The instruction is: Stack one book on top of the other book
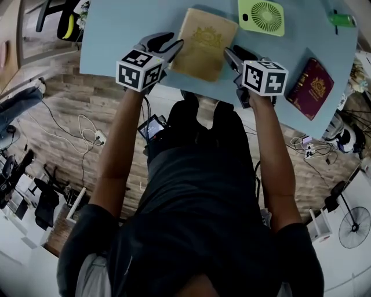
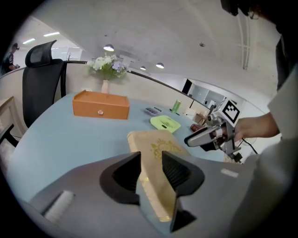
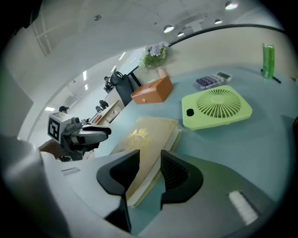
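A tan book [image 1: 204, 43] with a gold emblem lies near the front edge of the light blue table [image 1: 116, 35]. A maroon book [image 1: 311, 88] lies apart from it at the right. My left gripper [image 1: 173, 47] is at the tan book's left edge. In the left gripper view its jaws [image 2: 151, 160] close on the tan book [image 2: 158, 142]. My right gripper [image 1: 230, 57] is at that book's near right corner. Its jaws [image 3: 150, 160] hold the corner of the tan book [image 3: 149, 132], page edge showing.
A green flat fan [image 1: 262, 16] lies just behind the tan book. A green bottle [image 1: 342, 20] stands at the far right. An orange box [image 2: 101, 105] and a flower vase [image 2: 106, 83] sit at the table's far side. Cables lie on the floor below.
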`<action>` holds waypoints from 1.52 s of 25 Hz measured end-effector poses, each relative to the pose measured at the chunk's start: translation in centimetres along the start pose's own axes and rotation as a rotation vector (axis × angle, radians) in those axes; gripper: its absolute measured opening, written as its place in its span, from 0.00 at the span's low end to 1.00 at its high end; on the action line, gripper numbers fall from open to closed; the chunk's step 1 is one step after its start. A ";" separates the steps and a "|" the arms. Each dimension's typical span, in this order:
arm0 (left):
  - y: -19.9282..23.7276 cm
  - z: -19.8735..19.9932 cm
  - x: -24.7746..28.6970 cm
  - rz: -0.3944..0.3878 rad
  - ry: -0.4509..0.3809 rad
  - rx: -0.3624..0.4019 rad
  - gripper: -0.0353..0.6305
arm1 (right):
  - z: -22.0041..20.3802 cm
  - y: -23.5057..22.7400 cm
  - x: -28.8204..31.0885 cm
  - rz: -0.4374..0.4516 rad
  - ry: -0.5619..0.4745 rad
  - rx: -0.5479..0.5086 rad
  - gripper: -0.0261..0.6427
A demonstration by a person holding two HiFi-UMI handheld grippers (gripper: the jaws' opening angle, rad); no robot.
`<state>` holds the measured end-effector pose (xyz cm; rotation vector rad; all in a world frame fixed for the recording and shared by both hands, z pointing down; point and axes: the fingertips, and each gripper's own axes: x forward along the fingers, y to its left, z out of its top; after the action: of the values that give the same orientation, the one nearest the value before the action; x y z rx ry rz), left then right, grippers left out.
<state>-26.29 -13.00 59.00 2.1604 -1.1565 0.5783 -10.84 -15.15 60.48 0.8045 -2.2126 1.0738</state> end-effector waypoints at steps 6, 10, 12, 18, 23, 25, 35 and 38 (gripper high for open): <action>0.3 -1.7 1.7 -0.016 0.039 -0.044 0.33 | -1.0 0.0 1.4 0.033 0.023 0.030 0.22; 0.0 -3.5 3.0 -0.043 0.092 -0.061 0.33 | -1.4 -0.2 2.3 0.029 0.029 0.040 0.22; 0.0 -3.8 3.3 -0.046 0.079 -0.080 0.33 | -1.6 -0.2 2.5 0.023 0.025 0.049 0.22; 0.3 -3.7 3.3 -0.023 0.054 -0.117 0.33 | -1.3 -0.1 2.0 0.037 -0.017 0.097 0.20; -0.1 -3.3 2.7 0.022 0.065 -0.080 0.33 | -1.1 0.1 1.1 0.035 -0.018 0.117 0.17; -0.6 -2.8 2.1 0.040 0.057 -0.064 0.33 | -0.8 0.2 0.3 0.036 -0.029 0.114 0.16; -4.3 -0.5 1.5 0.074 0.021 -0.013 0.32 | 1.2 0.0 -5.0 0.027 -0.128 0.085 0.12; -5.7 0.8 1.5 0.079 -0.001 0.001 0.32 | 2.0 -0.2 -7.1 0.025 -0.165 0.079 0.12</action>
<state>-20.63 -11.97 57.63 2.1234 -1.2472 0.6122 -6.33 -14.92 54.64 0.9320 -2.3341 1.1494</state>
